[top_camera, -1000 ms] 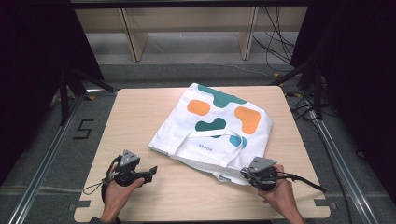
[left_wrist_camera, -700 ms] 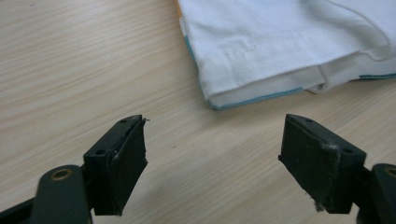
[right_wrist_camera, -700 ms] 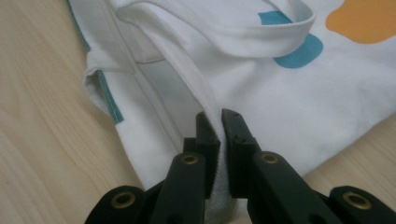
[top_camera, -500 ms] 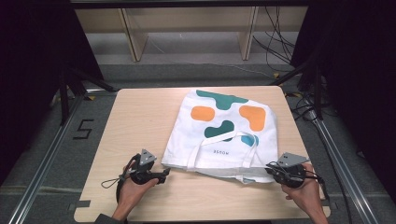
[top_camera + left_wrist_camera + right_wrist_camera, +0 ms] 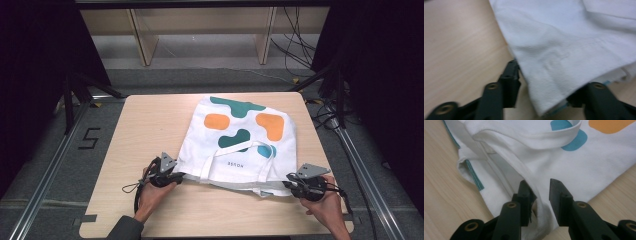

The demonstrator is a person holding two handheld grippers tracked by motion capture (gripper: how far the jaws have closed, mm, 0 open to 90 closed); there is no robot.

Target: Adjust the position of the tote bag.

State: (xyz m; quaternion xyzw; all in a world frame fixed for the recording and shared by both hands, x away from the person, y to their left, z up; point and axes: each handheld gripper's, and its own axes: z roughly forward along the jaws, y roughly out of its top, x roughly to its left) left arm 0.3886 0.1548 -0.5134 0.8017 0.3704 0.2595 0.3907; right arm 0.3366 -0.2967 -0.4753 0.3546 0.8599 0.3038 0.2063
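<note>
A white tote bag (image 5: pixel 235 150) with teal and orange blobs lies flat on the wooden table (image 5: pixel 150 125), its handles toward me. My left gripper (image 5: pixel 181 176) points right at the bag's near left corner (image 5: pixel 554 62). Its jaws have just been closing and stand wide apart with that corner between them (image 5: pixel 544 82). My right gripper (image 5: pixel 288 184) points left at the near right corner. Its jaws have just been opening and stand apart around the bag's hem (image 5: pixel 534 187), with the left jaw touching the cloth (image 5: pixel 539 183).
The table's near edge runs just under both hands. A light wooden shelf frame (image 5: pixel 145 40) stands behind the table, cables (image 5: pixel 300 55) trail on the floor at the back right, and metal rails (image 5: pixel 50 165) flank both sides.
The right gripper went right, dragging the bag's near right corner so the bag lies straighter, and then opened. The left gripper moved right up to the near left corner and narrowed its jaws.
</note>
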